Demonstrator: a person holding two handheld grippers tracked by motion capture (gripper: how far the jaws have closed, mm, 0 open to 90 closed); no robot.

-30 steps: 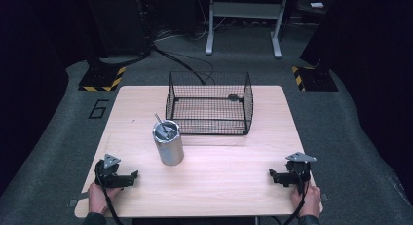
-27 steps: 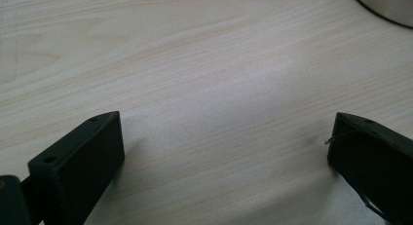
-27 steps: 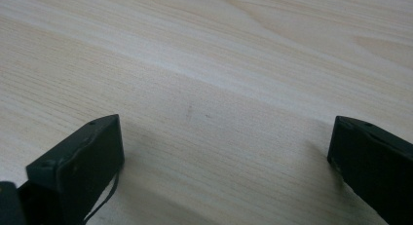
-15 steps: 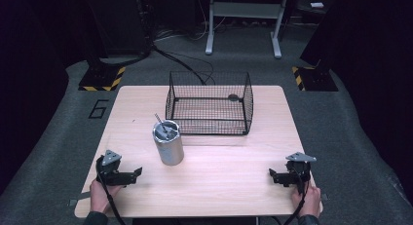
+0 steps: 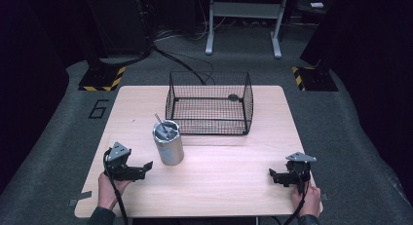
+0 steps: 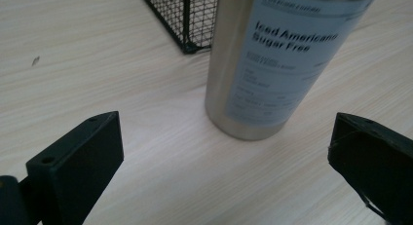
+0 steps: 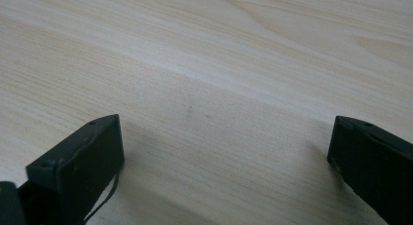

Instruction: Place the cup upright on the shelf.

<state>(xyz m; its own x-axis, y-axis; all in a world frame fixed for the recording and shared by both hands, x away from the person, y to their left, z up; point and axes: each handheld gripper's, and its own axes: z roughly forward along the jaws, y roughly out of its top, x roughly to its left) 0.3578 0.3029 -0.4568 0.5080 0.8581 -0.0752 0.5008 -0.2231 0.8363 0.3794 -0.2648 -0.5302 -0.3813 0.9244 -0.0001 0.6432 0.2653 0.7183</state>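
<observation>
One metal cup [image 5: 168,142] stands straight up on the wooden surface [image 5: 219,186], a bit left of the middle. It is shiny and has a label [image 6: 287,59] with the words "Iced Americano Sugar Free" on it. A lid sits on top, and one thin straw [image 5: 159,119] sticks up out of it. Just behind the cup, a little to its right, is one black wire basket [image 5: 209,103]. Whether the two touch is hard to tell. The basket is open at the top and has one small dark thing [image 5: 233,97] lying inside near its back wall. The left gripper [image 5: 146,165] is close to the cup, on its left and a little nearer the person, and points at it. Its jaws are spread wide with nothing between them, and in the left gripper view the cup stands just past them, between the two tips. The right gripper [image 5: 272,175] is far from the cup, near the right front corner of the surface. Its jaws are also spread wide and hold nothing, with bare wood under them. There is lots of bare wood between the two grippers and in front of the cup. The basket sits near the far edge. One hand holds each gripper, two in all.
</observation>
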